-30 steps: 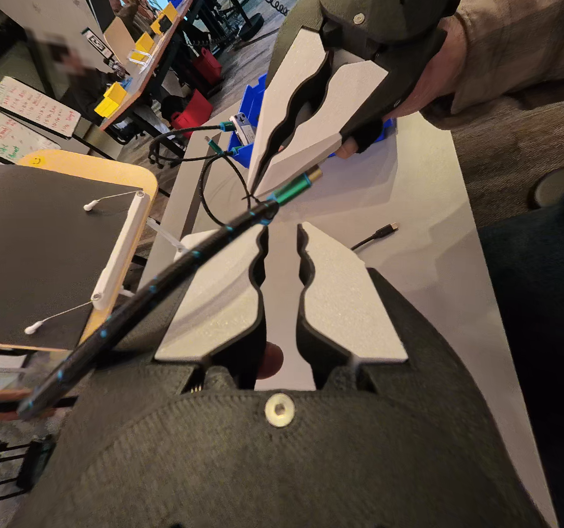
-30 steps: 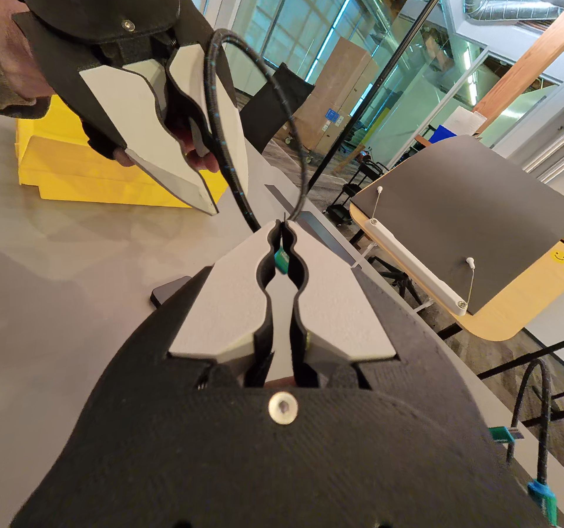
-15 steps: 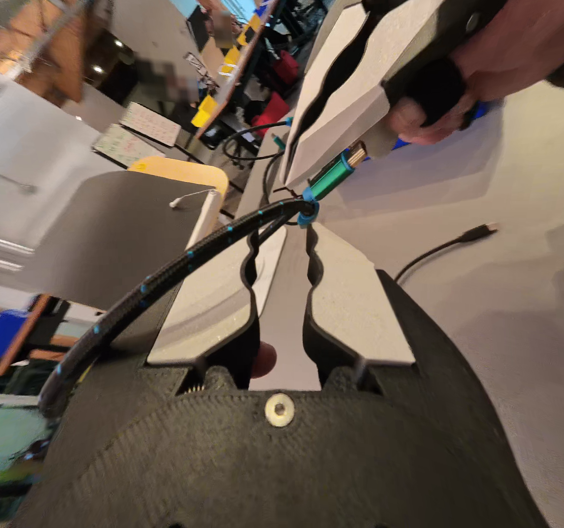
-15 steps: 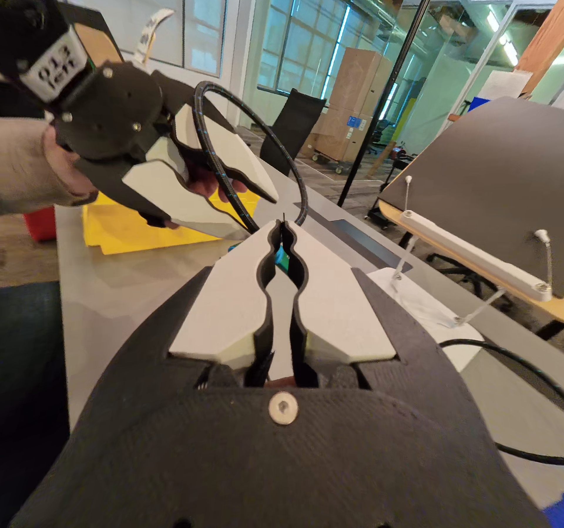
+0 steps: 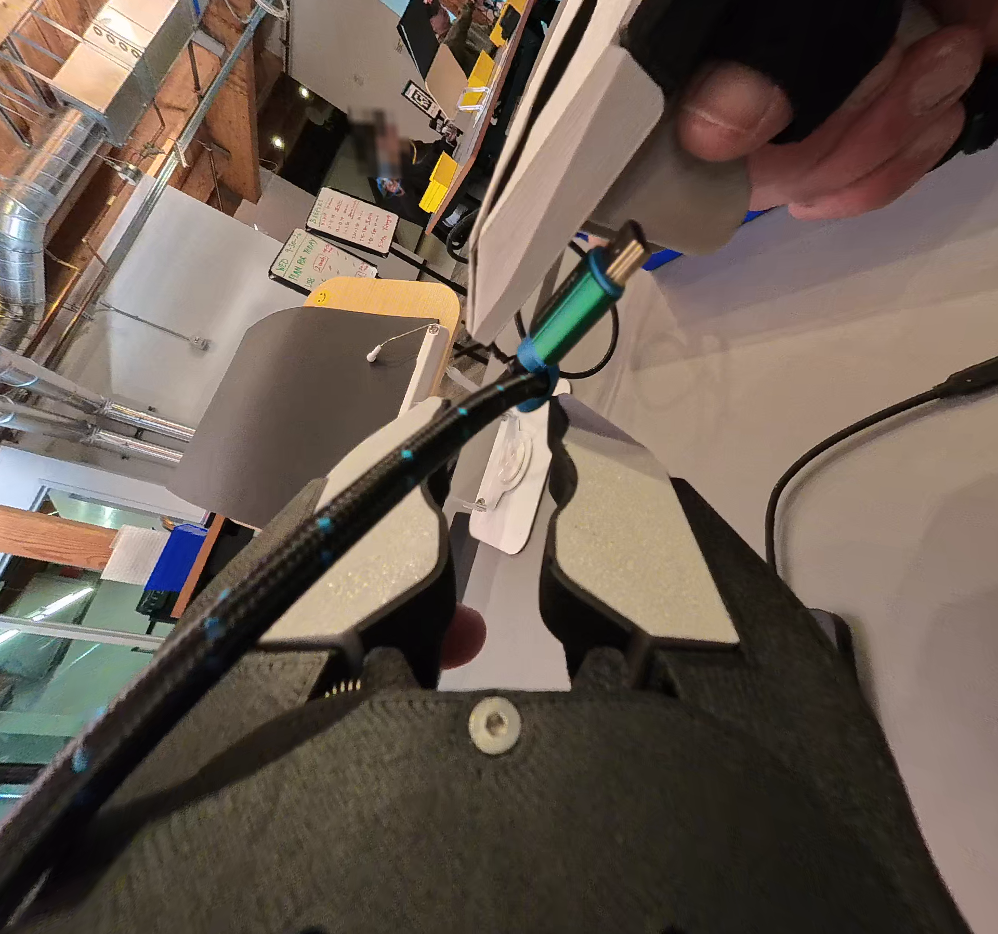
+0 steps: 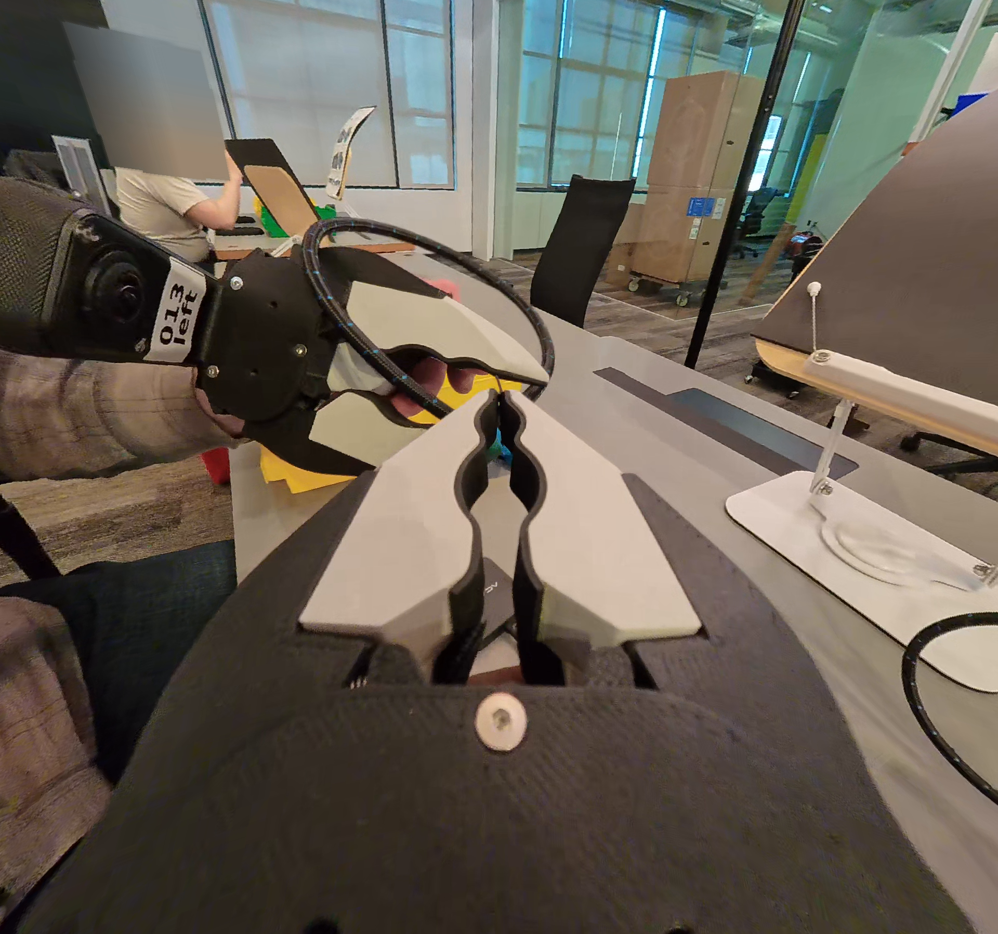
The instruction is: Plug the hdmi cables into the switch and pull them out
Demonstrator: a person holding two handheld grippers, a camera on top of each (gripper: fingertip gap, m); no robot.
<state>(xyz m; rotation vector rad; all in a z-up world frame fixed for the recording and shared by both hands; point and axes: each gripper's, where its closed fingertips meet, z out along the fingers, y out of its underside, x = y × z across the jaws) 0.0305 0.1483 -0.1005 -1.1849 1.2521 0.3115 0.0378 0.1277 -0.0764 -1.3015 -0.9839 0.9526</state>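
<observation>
A black braided HDMI cable (image 5: 324,524) with a green plug (image 5: 572,308) hangs in the air above the grey table (image 5: 837,313). My right gripper (image 6: 499,400) is shut on the cable just behind the plug; a bit of green shows between its fingers. It also shows in the left wrist view (image 5: 478,327), with the bare plug sticking out past its tip. My left gripper (image 5: 502,405) is open and empty; the cable lies across its left finger. In the right wrist view the cable (image 6: 432,254) loops over the left gripper (image 6: 475,389). A small black box (image 6: 494,592) lies on the table under my right gripper.
A thin black cable (image 5: 810,454) lies on the table to the right. A white stand base (image 6: 864,546) holds a tilted black panel (image 5: 302,400). A yellow bin (image 6: 302,473) and a blue bin (image 5: 661,258) stand at the table ends. Another braided cable (image 6: 918,692) curls nearby. The tips of both grippers are at nearly the same place.
Both grippers have tilted and drawn closer together. The right gripper has kept hold of the cable. The plug now stands nearer the left camera, and the left gripper has stayed open.
</observation>
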